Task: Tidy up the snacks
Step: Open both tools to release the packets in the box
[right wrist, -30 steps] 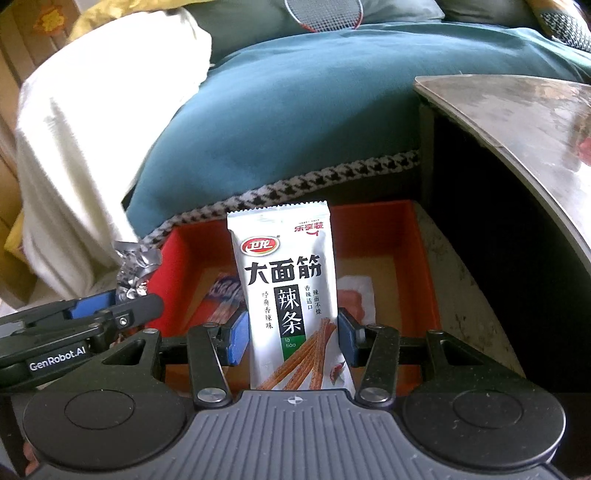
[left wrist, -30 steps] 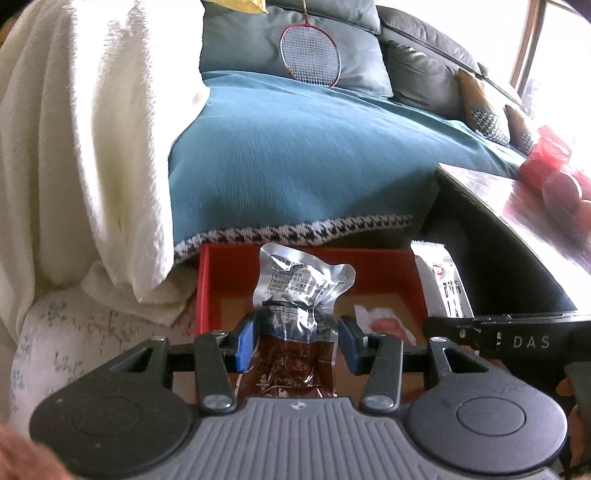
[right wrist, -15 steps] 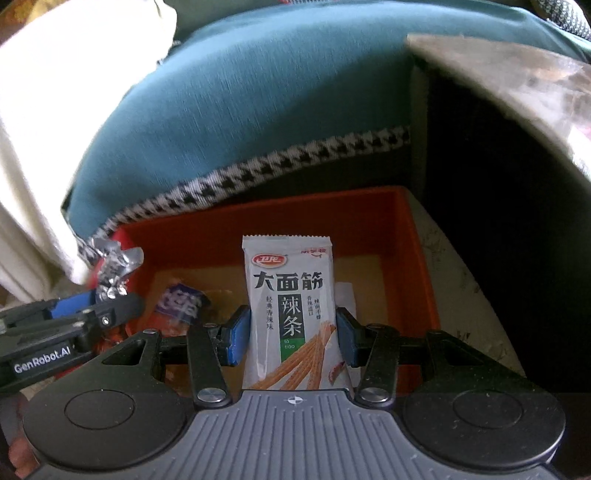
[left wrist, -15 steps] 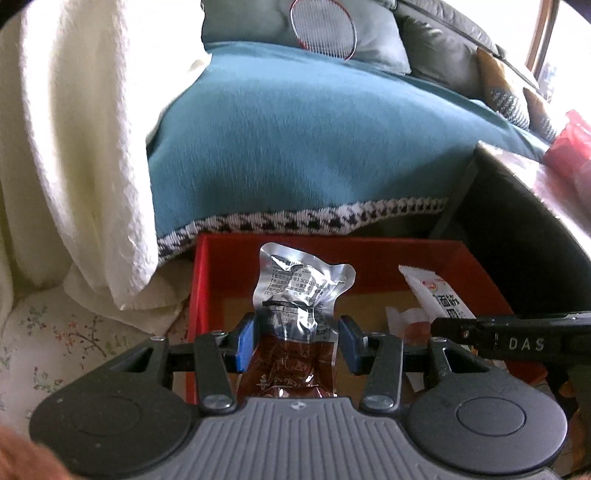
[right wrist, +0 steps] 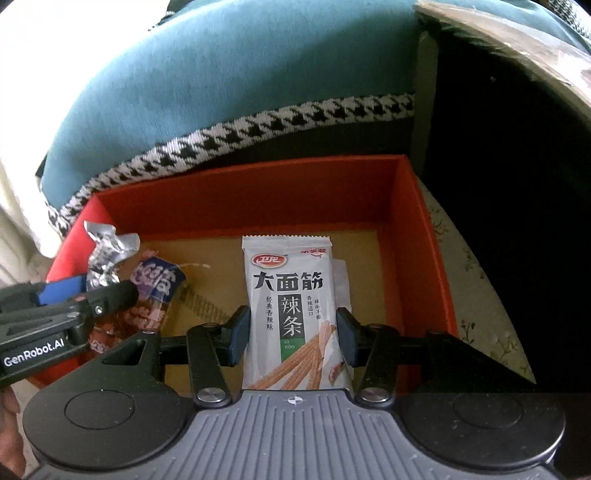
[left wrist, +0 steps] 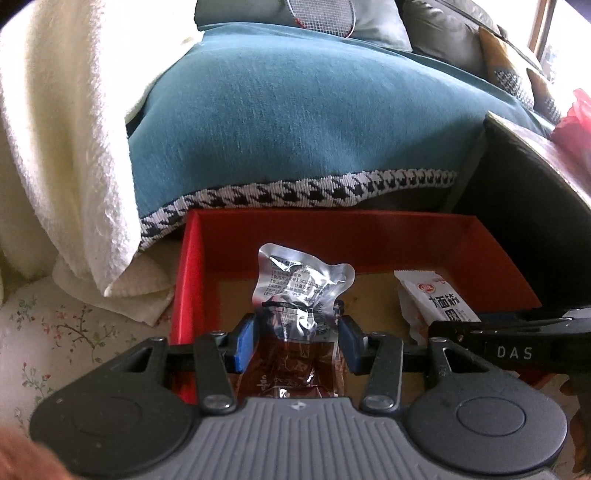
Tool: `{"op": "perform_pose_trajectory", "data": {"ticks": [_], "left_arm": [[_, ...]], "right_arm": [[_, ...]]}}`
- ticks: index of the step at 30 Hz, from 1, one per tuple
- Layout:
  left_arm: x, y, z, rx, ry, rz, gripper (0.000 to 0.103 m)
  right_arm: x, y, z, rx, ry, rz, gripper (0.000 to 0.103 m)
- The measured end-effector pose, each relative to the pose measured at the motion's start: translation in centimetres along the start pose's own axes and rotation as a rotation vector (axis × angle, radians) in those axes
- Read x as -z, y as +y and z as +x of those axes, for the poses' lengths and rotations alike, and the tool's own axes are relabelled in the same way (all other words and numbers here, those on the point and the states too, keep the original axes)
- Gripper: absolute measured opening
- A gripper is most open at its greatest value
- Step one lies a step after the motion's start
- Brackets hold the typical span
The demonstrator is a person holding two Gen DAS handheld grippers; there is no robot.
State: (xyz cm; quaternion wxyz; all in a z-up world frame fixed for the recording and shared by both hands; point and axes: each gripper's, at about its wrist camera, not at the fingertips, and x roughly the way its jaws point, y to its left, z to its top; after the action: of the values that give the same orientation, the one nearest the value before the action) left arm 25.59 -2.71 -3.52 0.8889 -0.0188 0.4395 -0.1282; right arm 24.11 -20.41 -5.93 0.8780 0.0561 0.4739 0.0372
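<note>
Two grippers are both over the red box (left wrist: 192, 273) right now, each one with a snack in it. Left gripper (left wrist: 297, 341) has its jaws clamped on a silver foil pouch (left wrist: 301, 295) with a see-through brown bottom half, crinkled top sticking up over the left part of the box. Right gripper (right wrist: 293, 338) has the white spicy-strip packet (right wrist: 288, 295) standing upright between its blue pads; the jaws sit right against its sides but whether they're really pinching I honestly can't tell, there's a sliver of a gap on the left pad.

What's fun is how the views split things. From the left wrist you only get the top corner of that white packet (left wrist: 436, 302) peeking out by the right wall of the box, behind the black arm of the other gripper. From the right wrist the whole front print is readable, plus you spot a purple-and-white wrapper (right wrist: 157, 284) lying on the cardboard floor near the left wall, which the left view doesn't show at all. Right view also catches the foil pouch (right wrist: 107, 254) from the side.

Left view alone gets the teal blanket (left wrist: 314, 122) with a houndstooth hem behind the box, a cream throw (left wrist: 62, 147), and a racket (left wrist: 321, 14) up top.
</note>
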Motion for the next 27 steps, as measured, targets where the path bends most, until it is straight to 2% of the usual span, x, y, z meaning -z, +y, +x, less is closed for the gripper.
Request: {"op": "perform_pose_trajectory", "data": {"ticks": [10, 18, 20, 27], "left_arm": [[-0.3, 0.1, -0.6, 0.002, -0.022, 0.000, 0.047], [-0.5, -0.2, -0.9, -0.001, -0.028, 0.007, 0.048], [-0.5, -0.2, -1.2, 0.003, -0.029, 0.007, 0.048], [-0.5, -0.7, -3.7, 0.020, -0.062, 0.026, 0.048]], "right_arm": [[-0.2, 0.4, -0.6, 0.012, -0.015, -0.024, 0.061], [-0.3, 0.3, -1.1, 0.009, -0.034, -0.024, 0.062], [-0.4, 0.2, -1.6, 0.012, -0.049, -0.019, 0.067], [-0.4, -0.3, -3.4, -0.003, -0.078, -0.004, 0.067]]}}
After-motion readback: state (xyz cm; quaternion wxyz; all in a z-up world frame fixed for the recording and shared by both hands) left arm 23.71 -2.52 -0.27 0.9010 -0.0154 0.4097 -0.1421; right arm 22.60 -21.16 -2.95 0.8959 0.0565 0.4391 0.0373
